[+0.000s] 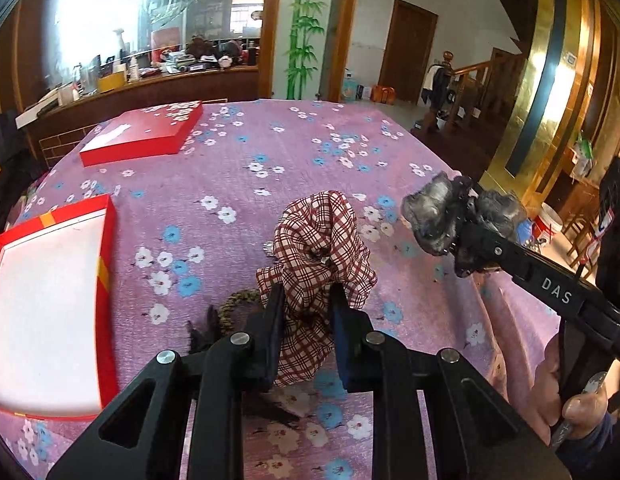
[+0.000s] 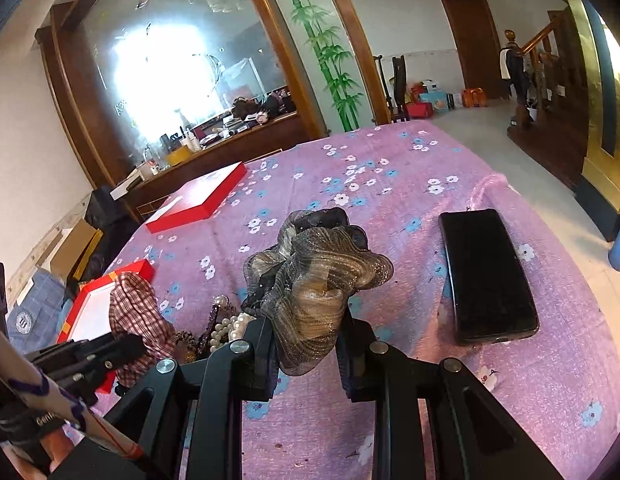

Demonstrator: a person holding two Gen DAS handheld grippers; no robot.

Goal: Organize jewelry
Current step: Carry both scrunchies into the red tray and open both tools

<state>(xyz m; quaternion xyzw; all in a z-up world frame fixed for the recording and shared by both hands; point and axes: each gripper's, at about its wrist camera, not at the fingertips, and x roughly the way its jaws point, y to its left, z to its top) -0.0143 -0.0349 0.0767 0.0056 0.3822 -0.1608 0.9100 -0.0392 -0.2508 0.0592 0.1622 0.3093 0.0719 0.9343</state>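
My left gripper (image 1: 308, 304) is shut on a red-and-white plaid scrunchie (image 1: 321, 252), lifted a little above the purple flowered cloth. My right gripper (image 2: 306, 332) is shut on a grey-gold shimmery scrunchie (image 2: 317, 276); in the left wrist view that scrunchie (image 1: 433, 212) shows at the tip of the right gripper. An open red box with a white lining (image 1: 46, 320) lies at the left. On the cloth lie a pearl strand (image 2: 230, 326) and a braided band (image 1: 234, 308), partly hidden by the fingers.
The red box lid (image 1: 146, 136) lies at the far left of the table. A black phone (image 2: 485, 276) lies to the right. The cloth's edge (image 1: 505, 320) drops off at the right. A hand (image 1: 581, 408) holds the right gripper's handle.
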